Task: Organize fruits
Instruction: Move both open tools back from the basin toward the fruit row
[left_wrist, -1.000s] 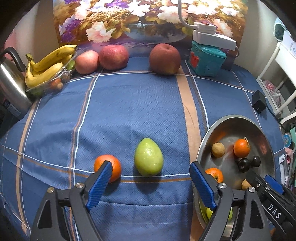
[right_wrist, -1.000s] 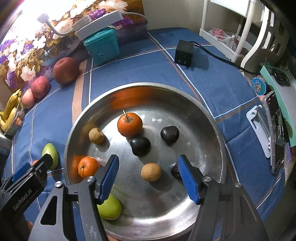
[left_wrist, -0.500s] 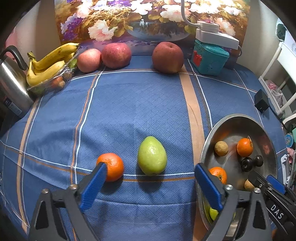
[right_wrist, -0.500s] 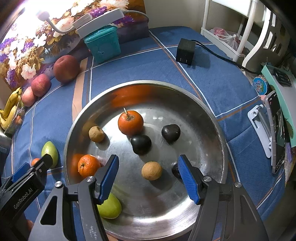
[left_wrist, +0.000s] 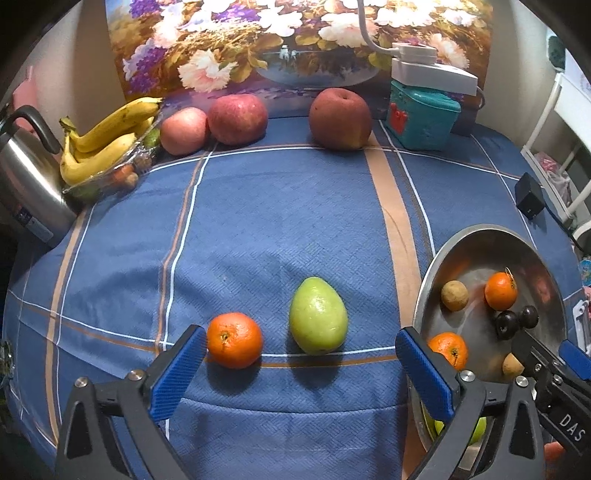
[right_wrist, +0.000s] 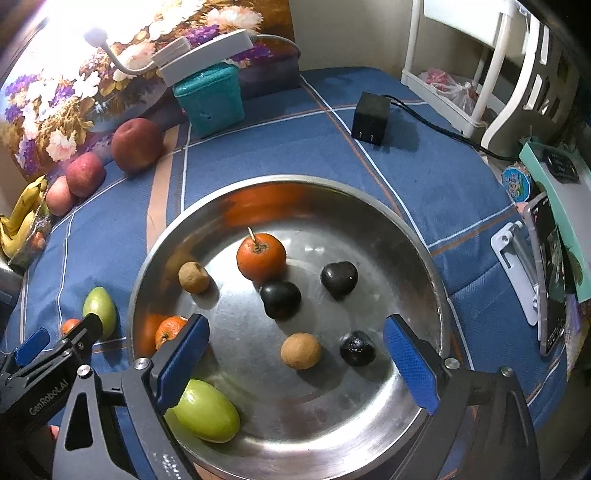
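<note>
- On the blue cloth, left wrist view: the left gripper (left_wrist: 300, 365) hangs with its jaws spread wide and nothing between the pads. A tangerine (left_wrist: 234, 340) sits just by the left pad, and a green pear (left_wrist: 318, 315) lies a little beyond, between the fingers' lines.
- At the right, the steel bowl (left_wrist: 458, 240) already holds small fruit. Apples (left_wrist: 237, 119) and bananas (left_wrist: 107, 142) stay at the far edge.
- Over the bowl, right wrist view: the right gripper (right_wrist: 296, 360) is opening, pads clear of everything. A brown fruit (right_wrist: 300, 350) and a dark one (right_wrist: 357, 348) lie loose below the gap, and a second pear (right_wrist: 207, 411) sits near the left pad.
- Looks like a drop-off just finished, with the next pick-up lining up.
- Next move: lower the left jaws around the pear or tangerine, close, and carry it right into the bowl.
</note>
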